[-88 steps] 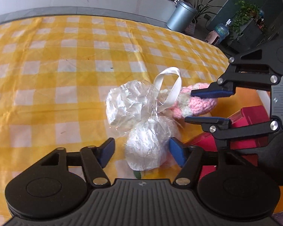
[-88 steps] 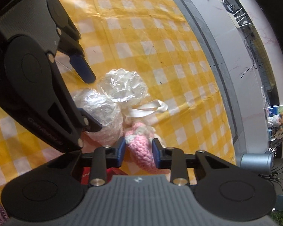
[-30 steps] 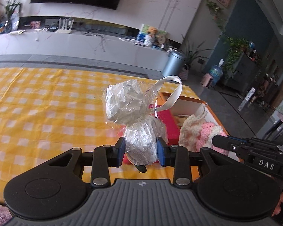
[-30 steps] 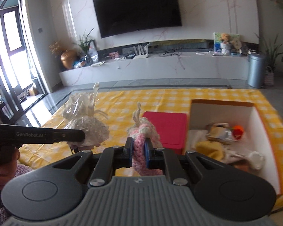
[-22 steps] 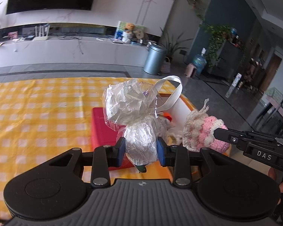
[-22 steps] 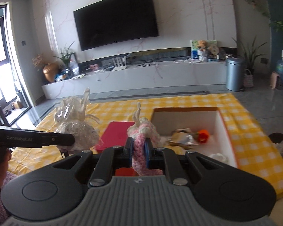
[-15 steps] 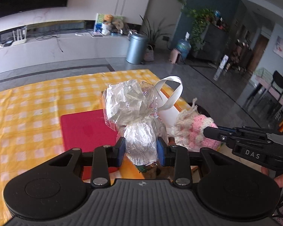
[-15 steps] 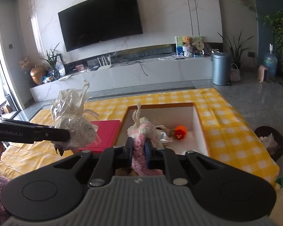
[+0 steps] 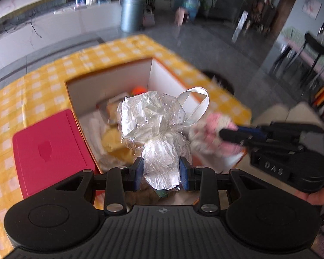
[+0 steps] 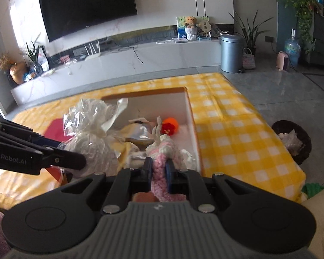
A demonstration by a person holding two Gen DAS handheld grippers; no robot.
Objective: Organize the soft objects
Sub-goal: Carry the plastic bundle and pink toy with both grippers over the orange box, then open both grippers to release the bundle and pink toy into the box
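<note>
My left gripper (image 9: 161,172) is shut on a crinkled clear-wrapped bundle (image 9: 153,127) with a white ribbon loop, held in the air above the open white box (image 9: 162,73). My right gripper (image 10: 158,172) is shut on a pink and white crocheted toy (image 10: 163,151), also over the box (image 10: 190,116). In the left wrist view the right gripper (image 9: 229,136) comes in from the right with the pink toy (image 9: 211,129). In the right wrist view the left gripper (image 10: 75,161) enters from the left with the bundle (image 10: 92,136).
The box holds several soft things, among them an orange ball (image 10: 171,124) and a yellow piece (image 9: 114,140). A red lid (image 9: 49,149) lies left of it on the yellow checked cloth (image 10: 231,138). A dark bin (image 10: 291,140) stands on the floor beyond the table's right edge.
Both grippers have swung right and down from above the cloth to over the open box, keeping their holds. The views now look down into the box.
</note>
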